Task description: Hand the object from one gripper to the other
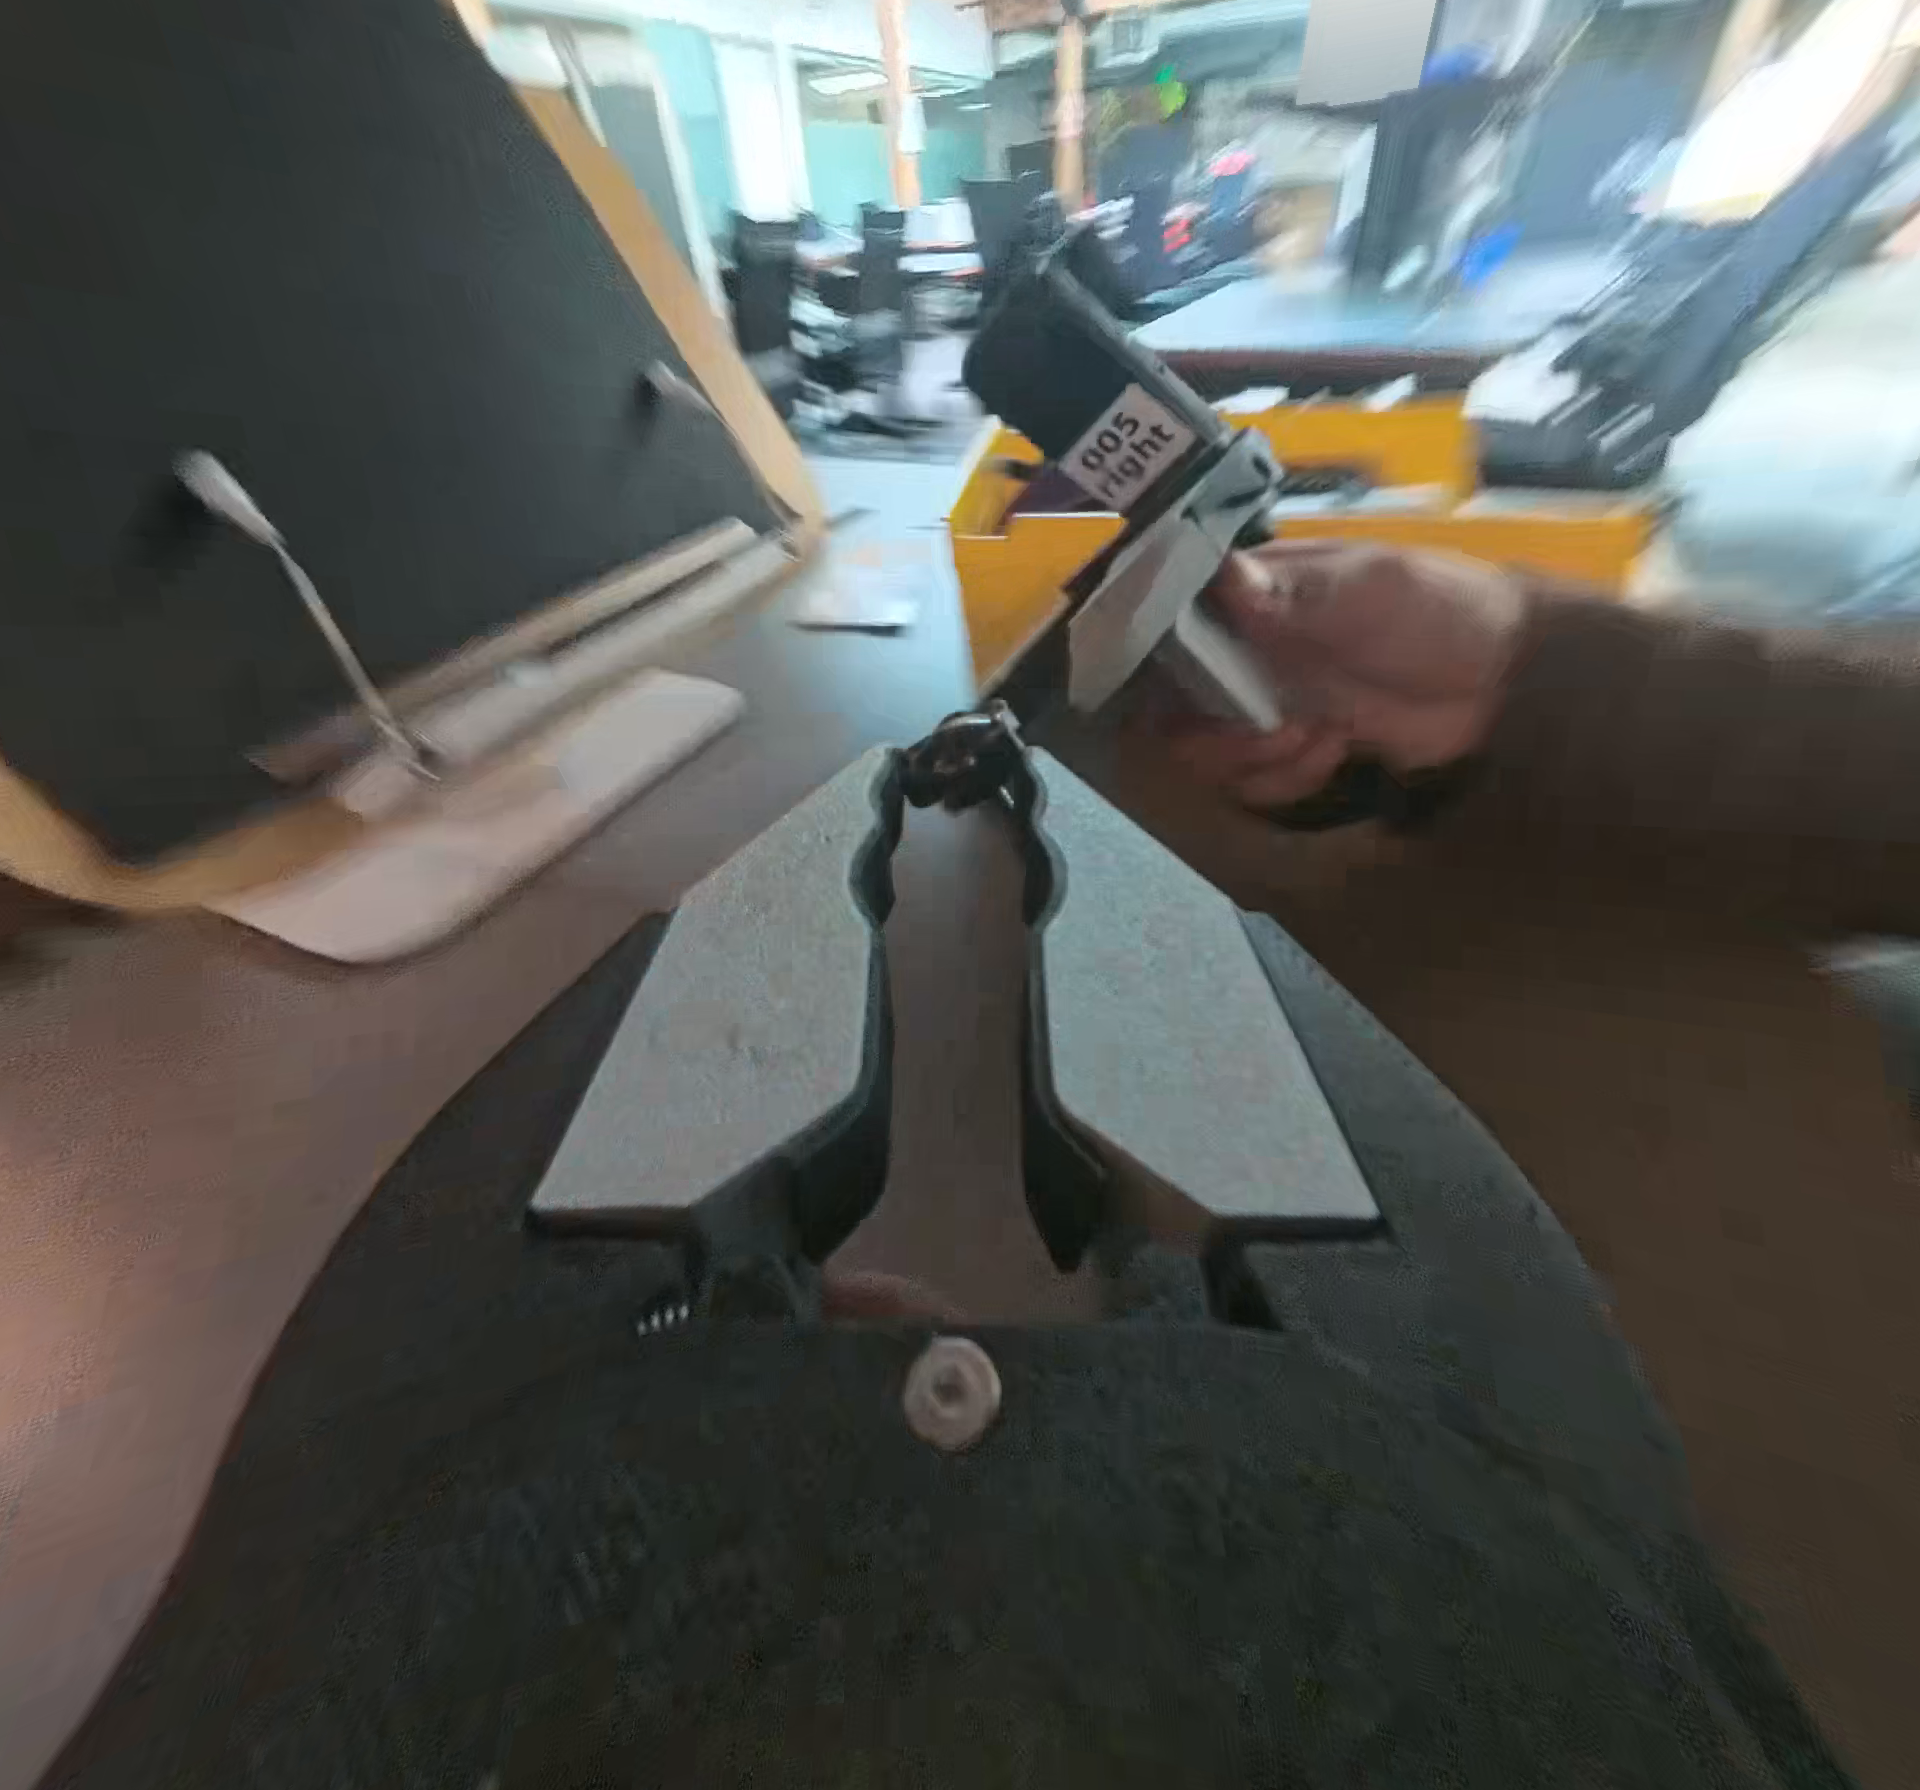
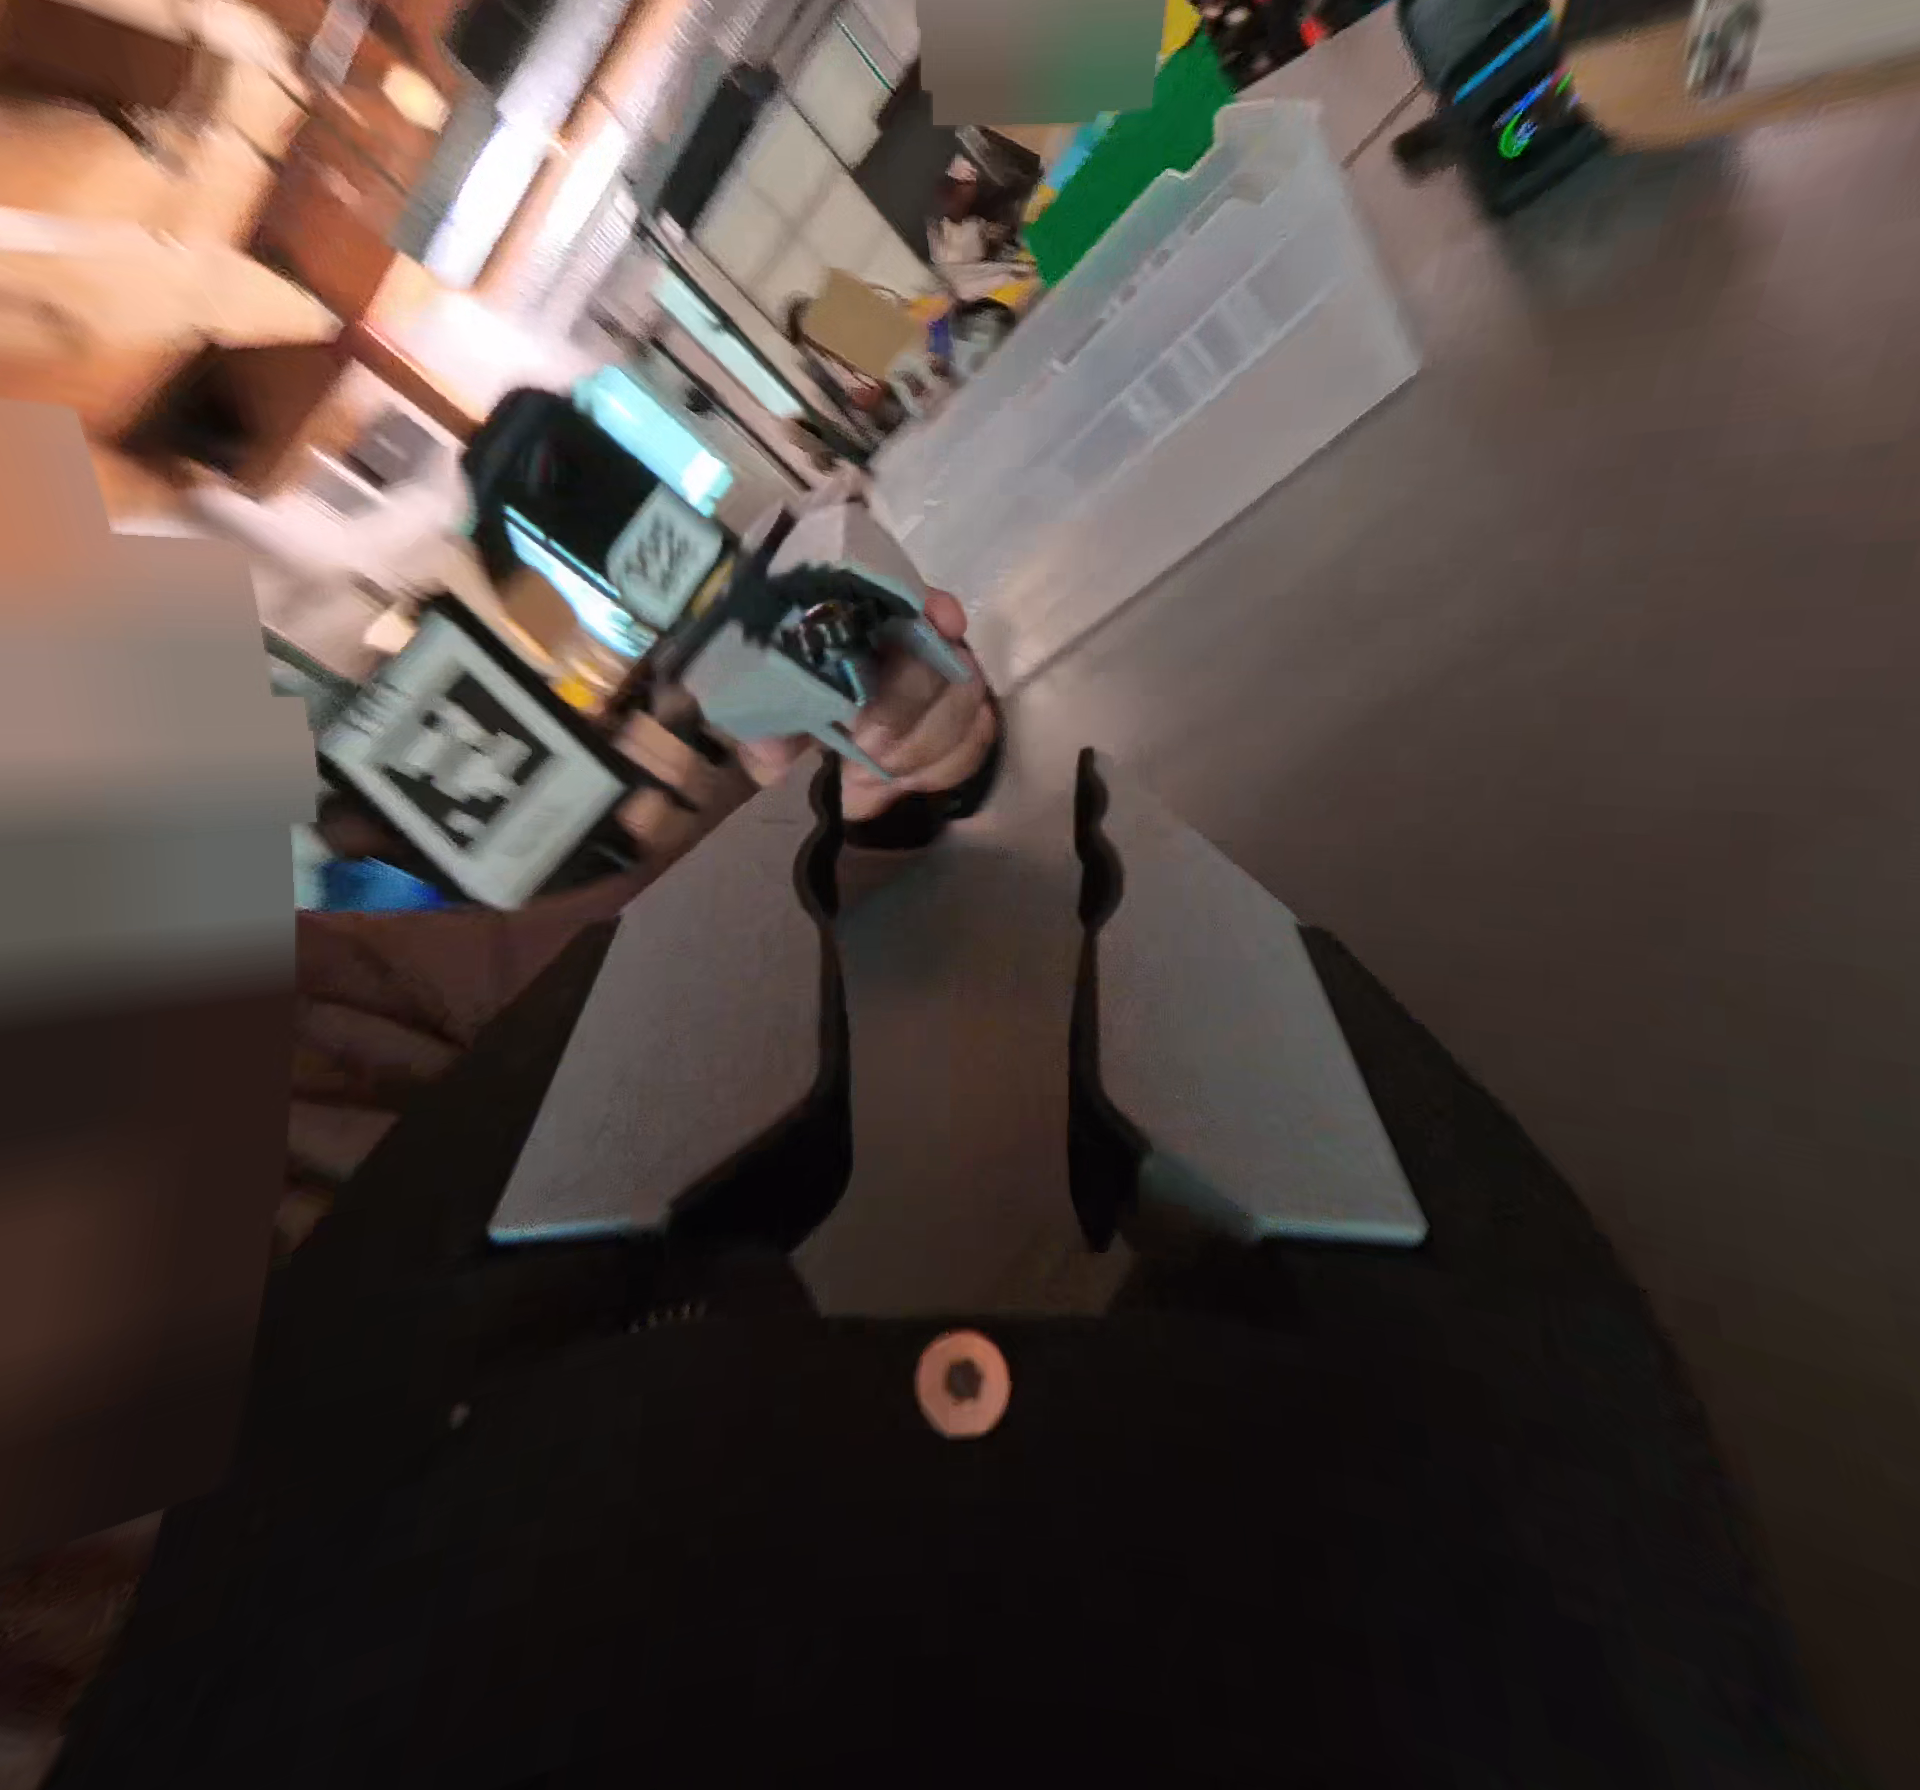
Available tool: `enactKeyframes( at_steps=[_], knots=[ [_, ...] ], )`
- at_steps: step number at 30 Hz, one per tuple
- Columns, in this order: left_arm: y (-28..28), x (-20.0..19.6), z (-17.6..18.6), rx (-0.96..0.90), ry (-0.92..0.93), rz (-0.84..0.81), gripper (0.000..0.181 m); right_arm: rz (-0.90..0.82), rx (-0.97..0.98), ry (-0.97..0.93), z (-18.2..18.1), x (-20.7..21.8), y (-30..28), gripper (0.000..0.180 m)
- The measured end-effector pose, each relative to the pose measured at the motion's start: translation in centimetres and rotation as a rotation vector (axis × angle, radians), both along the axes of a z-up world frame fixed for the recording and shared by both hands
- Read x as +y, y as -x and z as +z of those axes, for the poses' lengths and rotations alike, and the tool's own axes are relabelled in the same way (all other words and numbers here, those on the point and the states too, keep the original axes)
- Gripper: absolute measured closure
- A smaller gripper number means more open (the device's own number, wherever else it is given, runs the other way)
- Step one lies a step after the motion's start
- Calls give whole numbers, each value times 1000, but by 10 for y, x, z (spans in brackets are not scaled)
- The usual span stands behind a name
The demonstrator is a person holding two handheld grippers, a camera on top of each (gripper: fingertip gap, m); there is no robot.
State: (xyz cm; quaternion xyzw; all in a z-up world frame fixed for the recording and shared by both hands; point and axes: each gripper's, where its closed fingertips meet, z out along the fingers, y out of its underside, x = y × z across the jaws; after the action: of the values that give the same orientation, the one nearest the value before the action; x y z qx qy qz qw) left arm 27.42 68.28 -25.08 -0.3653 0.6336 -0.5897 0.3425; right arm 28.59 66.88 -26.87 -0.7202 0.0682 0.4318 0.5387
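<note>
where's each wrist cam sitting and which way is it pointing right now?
Left wrist: on the left claw, looking along the tabletop at the right claw and its hand; own fingers pinch a small dark object.
Right wrist: on the right claw, rolled sideways, facing the left claw and clear bin; own fingers open, empty.
Shared: both claws, the object, tabletop; they face each other.

My right gripper (image 2: 951, 805), grey fingers with black pads, stands parted with nothing between. Beyond its tips, the left gripper (image 2: 831, 644), hand-held, grips a small dark metallic object (image 2: 826, 634). A translucent plastic bin (image 2: 1195, 390) sits on the brown bench (image 2: 1558, 701). Blurred.
</note>
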Motion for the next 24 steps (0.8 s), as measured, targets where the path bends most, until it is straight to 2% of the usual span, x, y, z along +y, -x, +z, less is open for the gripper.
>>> enactKeyframes(
  at_steps=[1, 3, 5, 10, 12, 14, 17, 19, 24],
  knots=[
    [2, -1, -2, 83, 154, -73, 164, -5, -113, -10, 0, -1, 2, 135],
    [4, -1, -4, 210, 415, -195, 164, -15, -319, -23, -1, -1, 8, 123],
    [3, 2, -8, 283, 555, -239, 163, -15, -507, -59, 0, 1, 20, 117],
    [11, -18, -15, 404, 656, -368, 163, -119, -1042, -86, -15, 10, 25, 116],
    [12, -26, -19, 430, 658, -390, 164, -111, -1163, -129, -16, 10, 35, 126],
    [11, -30, -27, 448, 606, -376, 163, -92, -1201, -165, -15, 9, 44, 142],
    [11, -30, -33, 458, 567, -362, 163, -83, -1192, -181, -12, 7, 46, 145],
    [11, -31, -33, 456, 556, -365, 163, -97, -1179, -177, -10, 6, 42, 159],
    [10, -29, -35, 464, 566, -358, 164, -84, -1122, -149, -14, 8, 40, 159]
  ],
)
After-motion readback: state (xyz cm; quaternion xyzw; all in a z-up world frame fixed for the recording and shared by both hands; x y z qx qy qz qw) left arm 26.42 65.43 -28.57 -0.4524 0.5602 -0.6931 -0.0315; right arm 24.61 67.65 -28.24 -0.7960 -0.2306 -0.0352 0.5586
